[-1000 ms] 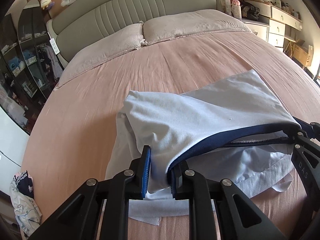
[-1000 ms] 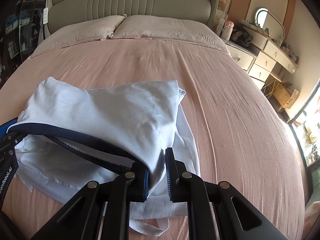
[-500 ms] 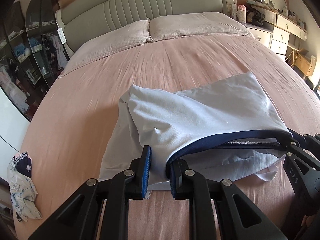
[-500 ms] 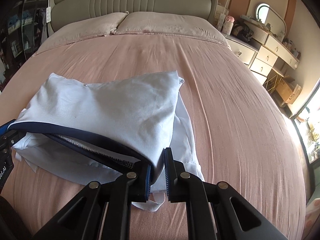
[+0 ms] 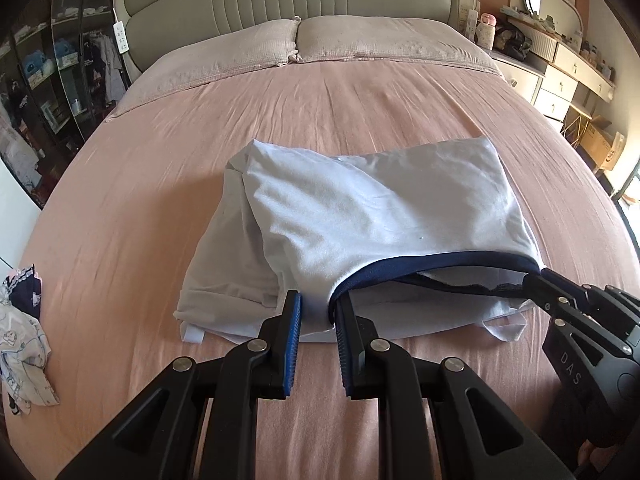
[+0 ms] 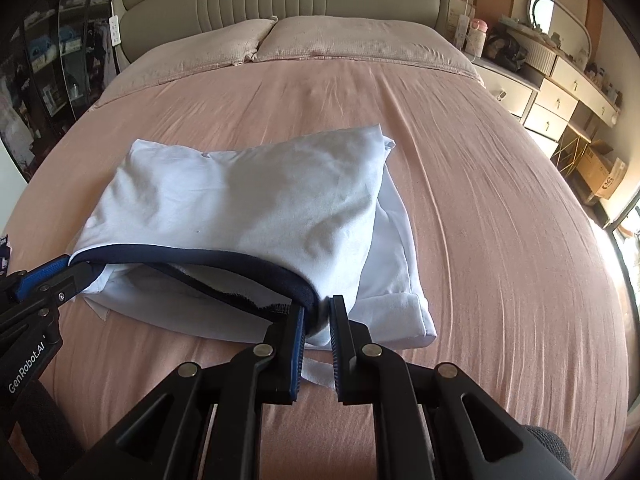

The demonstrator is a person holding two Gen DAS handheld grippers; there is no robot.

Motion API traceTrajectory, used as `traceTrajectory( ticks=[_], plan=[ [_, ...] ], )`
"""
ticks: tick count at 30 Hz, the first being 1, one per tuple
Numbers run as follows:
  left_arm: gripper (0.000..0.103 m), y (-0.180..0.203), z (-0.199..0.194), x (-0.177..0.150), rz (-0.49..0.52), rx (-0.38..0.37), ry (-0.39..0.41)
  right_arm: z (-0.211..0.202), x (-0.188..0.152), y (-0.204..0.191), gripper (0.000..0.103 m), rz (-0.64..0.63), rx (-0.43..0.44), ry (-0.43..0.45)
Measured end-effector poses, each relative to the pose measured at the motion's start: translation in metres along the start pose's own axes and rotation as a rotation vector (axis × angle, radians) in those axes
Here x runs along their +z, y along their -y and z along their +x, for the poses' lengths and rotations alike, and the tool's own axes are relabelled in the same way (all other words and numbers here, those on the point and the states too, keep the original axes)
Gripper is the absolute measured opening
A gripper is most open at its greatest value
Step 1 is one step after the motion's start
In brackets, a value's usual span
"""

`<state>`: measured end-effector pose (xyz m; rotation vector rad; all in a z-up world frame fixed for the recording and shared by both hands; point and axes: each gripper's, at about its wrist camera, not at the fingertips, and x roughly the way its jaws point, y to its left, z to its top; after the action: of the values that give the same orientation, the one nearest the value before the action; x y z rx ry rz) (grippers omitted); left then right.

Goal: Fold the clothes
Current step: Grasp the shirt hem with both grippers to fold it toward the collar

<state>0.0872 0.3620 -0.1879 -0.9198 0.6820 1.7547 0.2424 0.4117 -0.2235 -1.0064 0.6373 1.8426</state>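
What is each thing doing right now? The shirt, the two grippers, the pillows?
Light blue shirt: partly folded, navy edge lifted off the bed.
Left gripper: shut on the shirt.
Right gripper: shut on the shirt.
Pillows: lying flat at the headboard.
Small clothes pile: crumpled, untouched.

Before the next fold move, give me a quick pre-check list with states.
1. Left gripper clamped on the navy-trimmed edge: ok.
2. Right gripper clamped on the same edge: ok.
3. Light blue garment lying on the pink bedsheet: ok.
4. Sheet ahead of the garment bare up to the pillows: ok.
5. Lower layers lying flat: not ok, white strips stick out.
6. Grip firmness: cannot tell.
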Motion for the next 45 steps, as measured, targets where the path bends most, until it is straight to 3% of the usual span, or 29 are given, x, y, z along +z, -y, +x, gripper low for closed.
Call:
traceTrajectory(
  ticks=[2, 5, 8, 9, 17, 33, 39, 45],
  plan=[
    [0.015, -0.002, -0.011, 0.002, -0.019, -0.044, 0.013, -0.013, -0.001, -0.002, 0.01, 0.009, 0.031, 0.022],
    [0.015, 0.0, -0.025, 0.01, -0.015, -0.043, 0.057, -0.03, -0.002, -0.007, 0.014, -0.002, 0.068, 0.062],
    [0.015, 0.001, -0.031, 0.021, -0.008, -0.032, 0.089, -0.037, 0.003, -0.011, 0.044, -0.019, 0.079, 0.093],
    [0.015, 0.0, -0.03, 0.023, -0.013, -0.029, 0.091, -0.037, 0.005, -0.012, 0.048, -0.022, 0.087, 0.103],
    [0.015, 0.002, -0.006, 0.033, -0.026, -0.023, 0.05, -0.024, 0.022, -0.015, 0.048, -0.032, 0.098, 0.113],
    [0.016, 0.016, 0.068, 0.071, 0.068, 0.055, 0.013, 0.041, 0.079, -0.006, 0.048, -0.036, 0.083, 0.098],
    [0.016, 0.003, 0.095, 0.056, 0.012, 0.053, -0.086, 0.068, 0.068, -0.012, 0.048, -0.071, 0.09, 0.014],
    [0.016, 0.004, 0.096, 0.04, 0.035, 0.113, -0.102, 0.078, 0.052, -0.013, 0.048, -0.104, 0.062, -0.046]
  ],
)
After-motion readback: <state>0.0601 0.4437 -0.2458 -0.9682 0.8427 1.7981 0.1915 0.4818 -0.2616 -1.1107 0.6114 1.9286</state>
